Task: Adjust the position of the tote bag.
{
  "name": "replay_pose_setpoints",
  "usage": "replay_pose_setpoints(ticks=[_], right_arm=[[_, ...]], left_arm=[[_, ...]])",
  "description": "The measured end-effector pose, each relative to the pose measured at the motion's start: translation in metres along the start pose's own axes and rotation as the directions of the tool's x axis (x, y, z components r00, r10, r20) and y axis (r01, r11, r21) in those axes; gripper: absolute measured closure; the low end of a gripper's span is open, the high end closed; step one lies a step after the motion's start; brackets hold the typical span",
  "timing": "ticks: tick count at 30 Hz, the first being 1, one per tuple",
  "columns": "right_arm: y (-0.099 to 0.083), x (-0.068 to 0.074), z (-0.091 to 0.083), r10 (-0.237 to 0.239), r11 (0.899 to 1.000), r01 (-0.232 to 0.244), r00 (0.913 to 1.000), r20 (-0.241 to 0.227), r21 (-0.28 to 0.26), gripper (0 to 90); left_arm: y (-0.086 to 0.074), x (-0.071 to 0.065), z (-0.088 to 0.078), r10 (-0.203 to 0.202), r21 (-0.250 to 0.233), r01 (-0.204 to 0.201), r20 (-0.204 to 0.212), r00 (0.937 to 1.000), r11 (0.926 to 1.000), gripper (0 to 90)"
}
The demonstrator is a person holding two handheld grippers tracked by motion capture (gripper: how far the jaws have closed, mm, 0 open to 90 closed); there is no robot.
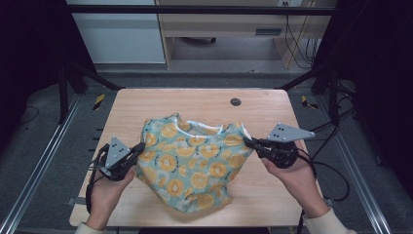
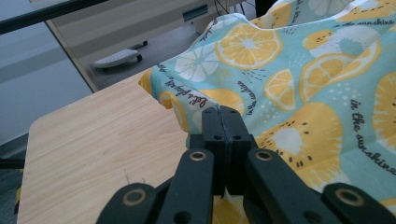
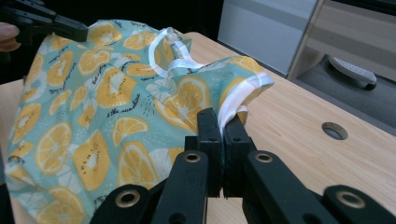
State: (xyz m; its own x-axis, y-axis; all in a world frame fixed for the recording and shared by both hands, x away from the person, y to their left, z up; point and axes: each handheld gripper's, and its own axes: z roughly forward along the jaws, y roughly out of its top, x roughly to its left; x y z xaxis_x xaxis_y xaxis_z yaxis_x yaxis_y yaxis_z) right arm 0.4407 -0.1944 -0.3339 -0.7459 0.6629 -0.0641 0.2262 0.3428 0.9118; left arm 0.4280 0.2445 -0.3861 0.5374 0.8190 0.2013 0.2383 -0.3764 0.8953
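Lemon-print garment [image 1: 195, 163] spread mid-table, toward near edge of table [image 1: 204, 100]. Left gripper [image 1: 139, 148] pinching left hem. Right gripper [image 1: 248, 142] clamped tight on white-trimmed right edge, fabric stretched between.

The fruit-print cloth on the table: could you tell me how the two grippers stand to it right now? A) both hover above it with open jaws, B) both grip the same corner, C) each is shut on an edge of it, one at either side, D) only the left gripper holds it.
C: the left gripper is clamped on one side of the cloth and the right gripper on its white-trimmed edge opposite.
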Motion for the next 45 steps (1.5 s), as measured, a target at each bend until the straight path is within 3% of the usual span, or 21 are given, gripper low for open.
replay_pose_setpoints(ticks=[2,5,17,27,45], right_arm=[[-0.002,0.005,-0.002,-0.002,1.000,0.002,0.9999,-0.010,-0.007,88.9],[-0.005,0.014,-0.005,-0.012,1.000,0.011,0.9997,-0.021,-0.020,88.9],[-0.019,0.034,-0.010,-0.019,0.999,0.017,0.9977,-0.064,-0.043,88.8],[-0.039,0.041,-0.012,-0.003,0.999,-0.001,0.9957,-0.092,-0.052,88.9],[-0.062,0.051,-0.009,-0.004,0.998,-0.006,0.9875,-0.158,-0.062,88.9]], left_arm=[[-0.004,0.000,-0.005,0.006,-0.017,-0.006,-0.001,1.0000,0.9998,90.0],[-0.009,-0.002,-0.011,-0.013,-0.013,0.013,0.005,0.9999,0.9998,90.0],[-0.035,-0.008,-0.023,-0.021,0.002,0.021,0.021,0.9996,0.9998,90.0],[-0.047,-0.017,-0.030,0.000,0.016,0.000,0.034,0.9994,0.9999,90.0],[-0.066,-0.023,-0.027,0.031,0.107,-0.038,0.066,0.9974,0.9935,90.0]])
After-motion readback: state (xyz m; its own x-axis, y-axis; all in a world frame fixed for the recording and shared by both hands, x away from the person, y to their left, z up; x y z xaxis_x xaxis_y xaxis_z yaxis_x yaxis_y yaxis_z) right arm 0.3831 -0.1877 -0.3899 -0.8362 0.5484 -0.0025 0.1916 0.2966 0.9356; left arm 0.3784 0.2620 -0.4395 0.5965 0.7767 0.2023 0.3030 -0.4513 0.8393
